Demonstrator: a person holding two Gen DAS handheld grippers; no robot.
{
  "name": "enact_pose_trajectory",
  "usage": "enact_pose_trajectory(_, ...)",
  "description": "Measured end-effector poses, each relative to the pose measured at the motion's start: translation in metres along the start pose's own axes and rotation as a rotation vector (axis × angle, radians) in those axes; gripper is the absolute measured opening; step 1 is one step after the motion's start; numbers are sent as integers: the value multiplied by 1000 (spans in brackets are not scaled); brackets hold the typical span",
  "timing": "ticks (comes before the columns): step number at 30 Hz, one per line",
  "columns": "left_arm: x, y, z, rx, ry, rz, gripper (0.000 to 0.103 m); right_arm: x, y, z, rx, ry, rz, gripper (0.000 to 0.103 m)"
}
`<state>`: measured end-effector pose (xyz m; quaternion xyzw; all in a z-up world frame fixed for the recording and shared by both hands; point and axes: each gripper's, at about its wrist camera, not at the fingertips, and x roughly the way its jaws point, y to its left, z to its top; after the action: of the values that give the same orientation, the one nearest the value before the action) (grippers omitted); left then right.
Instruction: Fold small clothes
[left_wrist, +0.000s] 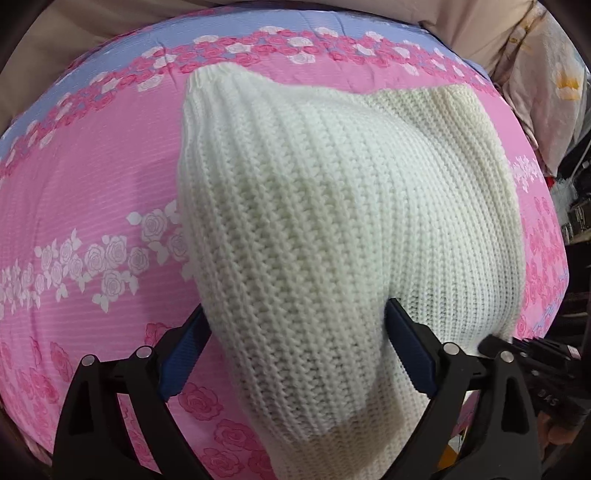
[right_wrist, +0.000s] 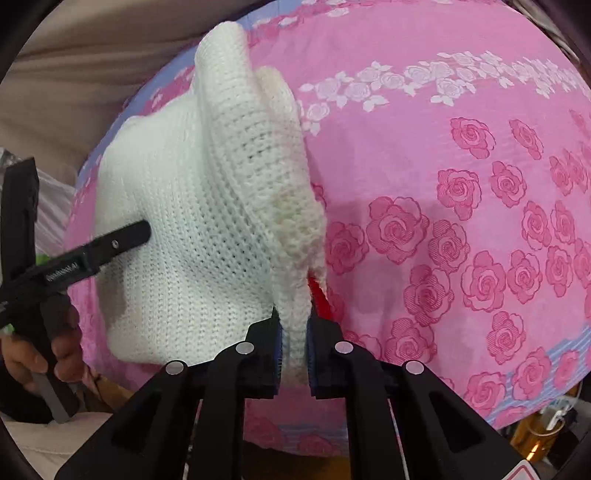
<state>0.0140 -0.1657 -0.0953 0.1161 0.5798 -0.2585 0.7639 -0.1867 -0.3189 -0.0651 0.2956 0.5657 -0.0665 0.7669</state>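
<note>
R gripper (right_wrist: 294, 345), bottom centre of its view, clenched on knit (right_wrist: 207, 206) edge. Keep pinch firm, carry edge across w/o dragging. L gripper (left_wrist: 297, 354) released, jaws astride knit, centre frame, on pink sheet (left_wrist: 92, 184); hold lower layer flat.

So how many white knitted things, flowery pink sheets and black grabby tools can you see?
White knitted garment: 1
Pink rose-print sheet: 1
Black tools: 2, the left tool and the right tool
Total: 4
</note>
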Motion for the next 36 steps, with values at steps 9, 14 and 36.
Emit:
enact_pose_trajectory(9, -46, 19, 13, -68, -138, -25, 90, -76, 42, 43, -59, -197, -8, 29)
enact_pose_trajectory(14, -14, 27, 36, -66, -69, 35, 91, -42, 79, 95, -148, -192, 40, 1)
enact_pose_trajectory(36, -27, 32, -20, -90, -6, -122, 92, -33, 49, 24, -17, -62, 10, 44)
